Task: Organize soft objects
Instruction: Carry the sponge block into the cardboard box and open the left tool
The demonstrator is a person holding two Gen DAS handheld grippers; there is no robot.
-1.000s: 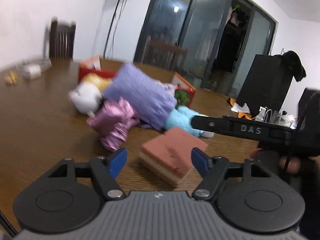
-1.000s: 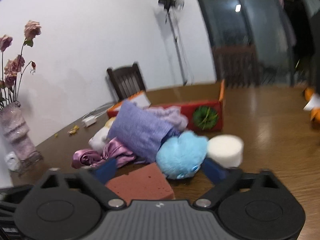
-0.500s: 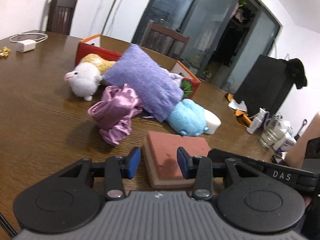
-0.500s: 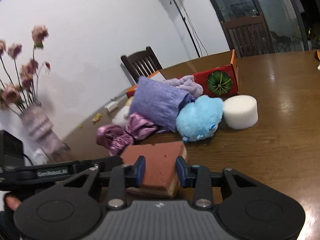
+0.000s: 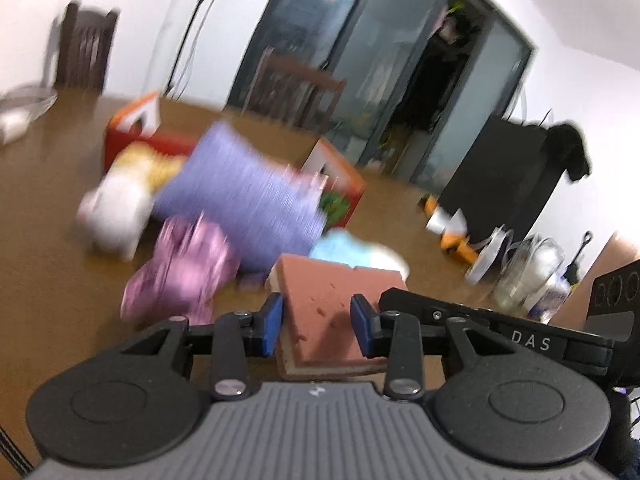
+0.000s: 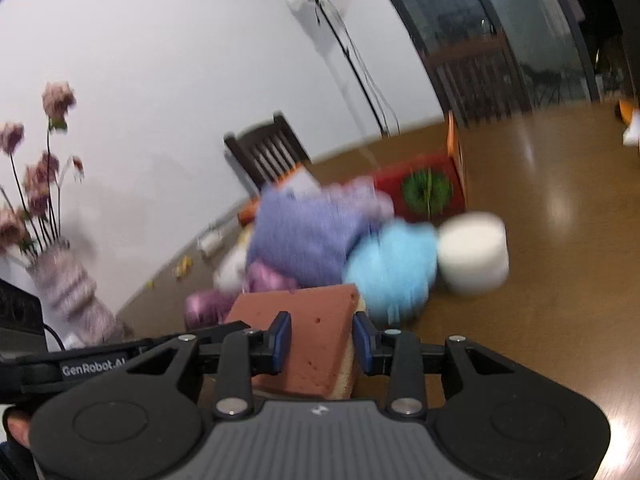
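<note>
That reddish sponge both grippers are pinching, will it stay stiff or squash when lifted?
The sponge looks porous and layered, so it probably squashes somewhat between the left gripper and right gripper. It seems light. Its rough surface likely resists slipping.

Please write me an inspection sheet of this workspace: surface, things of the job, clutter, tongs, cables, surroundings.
Surface: brown wooden table, glossy.
Job's things: brick-red sponge block with pale underside; purple cloth; pink satin piece; white plush; blue plush; white foam cylinder; red and orange box behind the pile.
Clutter: glass jar and small items at the table's far right, blurred.
Tongs: left tongs and right tongs both closed on the sponge block, from neighbouring sides; the left have just been closing.
Cables: white charger with cord at the table's far left.
Surroundings: vase of pink flowers, dark wooden chair, camera stand, glass doors.
</note>
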